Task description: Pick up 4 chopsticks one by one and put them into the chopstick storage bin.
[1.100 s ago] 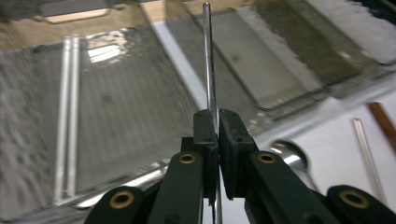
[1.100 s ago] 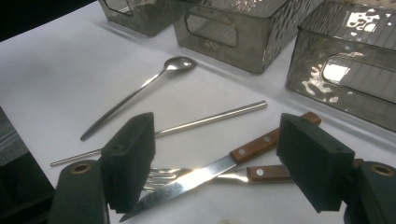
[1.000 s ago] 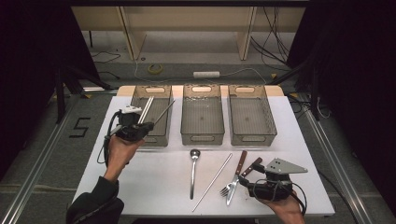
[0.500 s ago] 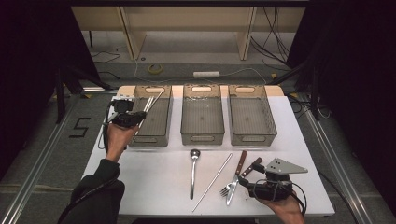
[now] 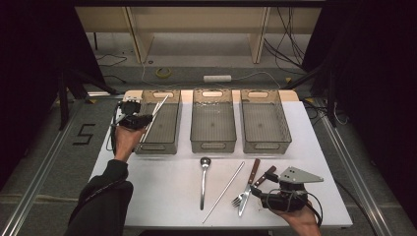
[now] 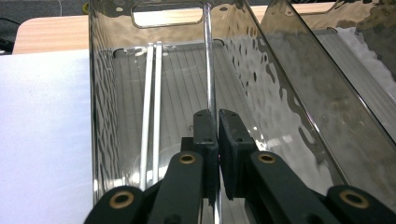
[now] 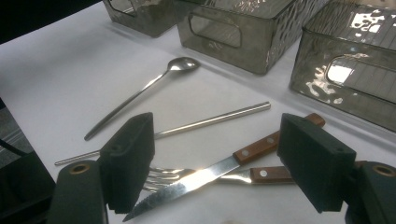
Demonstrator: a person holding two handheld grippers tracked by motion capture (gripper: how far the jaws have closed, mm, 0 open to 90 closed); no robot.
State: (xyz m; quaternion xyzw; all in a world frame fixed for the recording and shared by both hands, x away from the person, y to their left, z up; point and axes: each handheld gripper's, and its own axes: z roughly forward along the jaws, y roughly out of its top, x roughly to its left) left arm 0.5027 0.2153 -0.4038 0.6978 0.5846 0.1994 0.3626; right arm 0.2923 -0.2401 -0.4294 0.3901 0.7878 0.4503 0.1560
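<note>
Chopsticks were the work in hand: at the lower centre of the left gripper view one metal chopstick (image 6: pixel 208 70) stood pinched between the closed jaws of the left gripper (image 6: pixel 218 140), its far end over the leftmost bin (image 6: pixel 100 93), apparently so it could be lowered beside the two chopsticks (image 6: pixel 152 107) already lying along the floor at that frame's centre left. Low in the right gripper view, the right gripper (image 7: pixel 219 158) hung with its jaws wide apart and nothing between them, straddling the knife (image 7: pixel 205 175) and fork (image 7: pixel 219 176), whose wooden handles crossed, probably poised for the next pick. Farther up that frame lay one loose chopstick (image 7: pixel 205 122) and one spoon (image 7: pixel 140 91). That made four chopsticks, one knife, one fork and one spoon. Across the upper middle of the high view stood three bins in a row; the middle bin (image 5: pixel 212 143) and right-hand bin (image 5: pixel 265 145) looked empty, perhaps kept for other cutlery.
</note>
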